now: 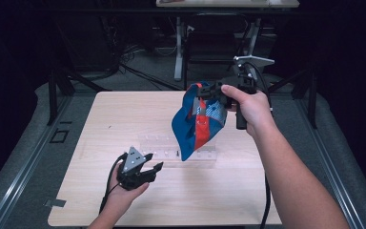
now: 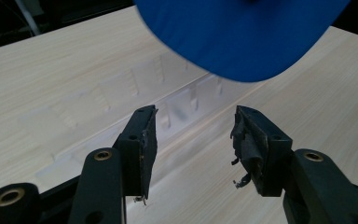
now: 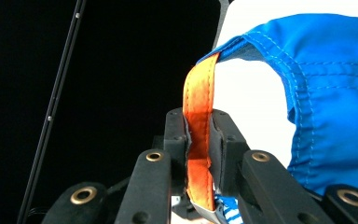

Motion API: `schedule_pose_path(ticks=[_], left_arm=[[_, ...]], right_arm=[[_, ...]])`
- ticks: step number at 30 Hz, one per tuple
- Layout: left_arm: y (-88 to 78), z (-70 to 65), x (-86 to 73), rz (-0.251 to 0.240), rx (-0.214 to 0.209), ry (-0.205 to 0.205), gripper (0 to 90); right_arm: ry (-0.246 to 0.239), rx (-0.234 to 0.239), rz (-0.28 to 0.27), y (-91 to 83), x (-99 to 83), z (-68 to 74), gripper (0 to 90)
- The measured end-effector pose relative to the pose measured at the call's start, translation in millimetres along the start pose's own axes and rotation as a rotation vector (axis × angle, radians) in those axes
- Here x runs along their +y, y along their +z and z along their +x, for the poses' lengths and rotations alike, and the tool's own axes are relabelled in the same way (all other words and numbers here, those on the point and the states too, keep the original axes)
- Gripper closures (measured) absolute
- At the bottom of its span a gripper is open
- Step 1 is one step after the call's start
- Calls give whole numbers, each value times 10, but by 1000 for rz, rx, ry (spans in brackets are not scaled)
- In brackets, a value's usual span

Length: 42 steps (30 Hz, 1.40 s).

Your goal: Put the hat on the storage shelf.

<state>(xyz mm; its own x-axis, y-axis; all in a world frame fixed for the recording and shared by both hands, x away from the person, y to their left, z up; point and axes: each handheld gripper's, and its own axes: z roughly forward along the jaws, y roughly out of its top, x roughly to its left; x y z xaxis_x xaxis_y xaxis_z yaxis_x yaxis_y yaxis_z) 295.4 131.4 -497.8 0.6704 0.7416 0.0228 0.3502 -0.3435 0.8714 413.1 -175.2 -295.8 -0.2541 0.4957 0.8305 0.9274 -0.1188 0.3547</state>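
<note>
Right gripper (image 1: 214,95) jaws pinched the orange strap (image 3: 198,135) of the blue cap (image 1: 195,126), dangling above the clear rack (image 1: 183,152) on the surface (image 1: 100,124). Left gripper (image 1: 150,167) jaws spread, empty. Advisable: steady the brim from below before lowering.

You have a pale wood-grain tabletop (image 1: 124,114) filling the middle of the frame, lit brightly from above while the room around it falls into near darkness. Grey carpeted floor (image 1: 147,71) runs behind it at upper centre, crossed by loose black cables (image 1: 138,71). A second desk (image 1: 228,4) stands at the top edge on white legs (image 1: 177,47). Metal rails (image 1: 19,162) border the lower left and right.
</note>
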Motion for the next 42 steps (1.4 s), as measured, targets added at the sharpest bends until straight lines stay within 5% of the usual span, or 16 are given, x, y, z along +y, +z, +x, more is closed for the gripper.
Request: schedule_pose_path(ticks=[6,11,19,29,42], left_arm=[[72,-151,196,-22,-19,26,483],[160,-332,318,-16,-36,86,483],[276,-469,384,11,3,149,535],[258,-311,355,57,45,129,799],[258,-221,323,55,20,132,879]], right_arm=[[2,3,-2,61,10,9,786],[3,15,4,120,8,8,786],[-1,10,11,147,-6,16,786],[-2,9,23,160,-27,-6,785],[1,8,27,237,-29,-35,786]])
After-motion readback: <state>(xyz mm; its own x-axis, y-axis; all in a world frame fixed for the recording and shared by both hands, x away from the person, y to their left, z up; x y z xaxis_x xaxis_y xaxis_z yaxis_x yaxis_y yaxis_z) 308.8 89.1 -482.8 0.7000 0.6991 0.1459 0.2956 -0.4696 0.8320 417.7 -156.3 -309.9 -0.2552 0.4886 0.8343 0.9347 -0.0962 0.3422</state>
